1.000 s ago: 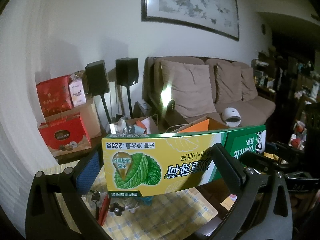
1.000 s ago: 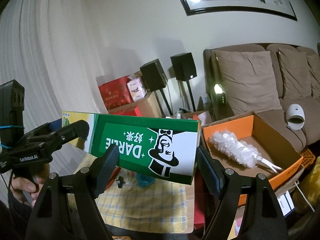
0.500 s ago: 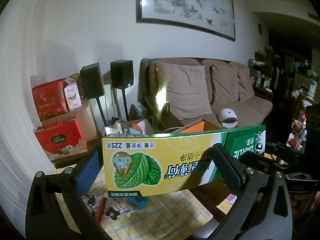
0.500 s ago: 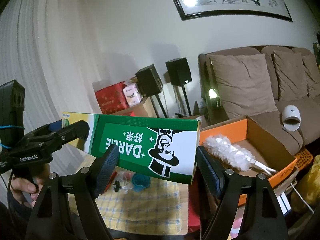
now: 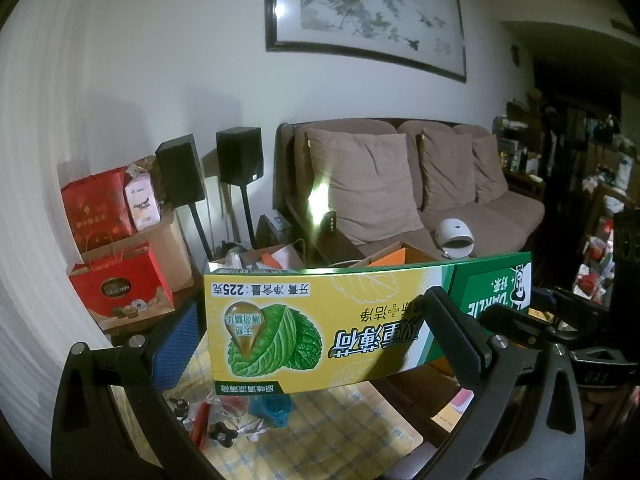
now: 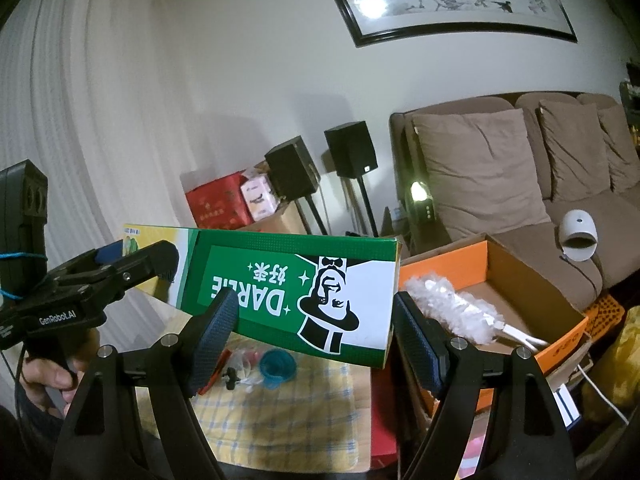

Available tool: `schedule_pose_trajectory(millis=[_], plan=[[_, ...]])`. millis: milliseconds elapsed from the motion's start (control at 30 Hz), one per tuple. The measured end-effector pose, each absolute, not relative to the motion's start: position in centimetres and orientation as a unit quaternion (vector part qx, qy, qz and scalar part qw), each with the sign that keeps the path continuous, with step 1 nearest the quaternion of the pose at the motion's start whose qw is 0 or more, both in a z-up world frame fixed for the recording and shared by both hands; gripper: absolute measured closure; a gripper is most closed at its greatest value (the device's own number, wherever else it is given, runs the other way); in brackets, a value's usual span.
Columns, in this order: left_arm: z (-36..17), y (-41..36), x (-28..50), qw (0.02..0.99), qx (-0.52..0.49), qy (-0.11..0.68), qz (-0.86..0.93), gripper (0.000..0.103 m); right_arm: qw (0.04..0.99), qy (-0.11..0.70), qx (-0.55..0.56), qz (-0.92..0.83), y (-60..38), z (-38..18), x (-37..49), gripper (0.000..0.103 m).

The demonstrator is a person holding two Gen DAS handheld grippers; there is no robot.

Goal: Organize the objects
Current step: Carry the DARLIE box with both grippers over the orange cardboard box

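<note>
A brown sofa with three cushions fills the far right, a white domed device lying on its seat. Left of it two black speakers stand on thin poles, with red gift bags stacked against the wall at the far left. Nearer, an orange cardboard box holds a white feather duster. A low table with a yellow checked cloth carries a blue cup and small bits, partly hidden behind the long toothpaste box, which hangs upside down above the table, level with the orange box's left wall. The left gripper clamps the carton's yellow end. The right gripper stands wide around its green end; I cannot tell whether the pads press it.
</note>
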State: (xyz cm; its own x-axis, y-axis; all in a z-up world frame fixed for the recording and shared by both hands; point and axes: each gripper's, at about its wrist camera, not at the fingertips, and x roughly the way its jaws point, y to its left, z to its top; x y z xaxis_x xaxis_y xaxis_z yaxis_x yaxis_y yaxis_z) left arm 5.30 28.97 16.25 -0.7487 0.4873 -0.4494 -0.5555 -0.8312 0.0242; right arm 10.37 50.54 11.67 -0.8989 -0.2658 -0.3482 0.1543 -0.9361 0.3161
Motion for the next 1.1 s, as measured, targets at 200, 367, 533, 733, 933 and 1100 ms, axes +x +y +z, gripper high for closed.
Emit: schedule_pose_trajectory(millis=[200, 367, 533, 733, 933, 1100], plan=[[16.5, 29.5, 5.7, 0.281, -0.213, 0.084, 0.932, 0.0, 0.109, -0.146, 0.195, -0.964, 50.9, 11.8, 10.2, 0.022], [16.7, 29.9, 5.8, 0.283, -0.21, 0.086, 0.932, 0.0, 0.107, -0.149, 0.191, -0.964, 51.3, 11.8, 10.4, 0.022], [16.8, 30.2, 5.9, 0.285, -0.209, 0.086, 0.931, 0.0, 0.103, -0.151, 0.189, -0.965, 51.6, 11.9, 10.4, 0.022], [17.1, 31.0, 6.1, 0.291, -0.205, 0.088, 0.93, 0.0, 0.099, -0.153, 0.185, -0.966, 52.0, 12.0, 10.8, 0.022], [17.2, 31.5, 6.0, 0.296, -0.204, 0.086, 0.929, 0.0, 0.091, -0.156, 0.182, -0.967, 52.5, 12.2, 11.0, 0.022], [17.3, 32.0, 5.8, 0.301, -0.204, 0.086, 0.927, 0.0, 0.085, -0.157, 0.18, -0.967, 52.7, 12.3, 11.2, 0.022]])
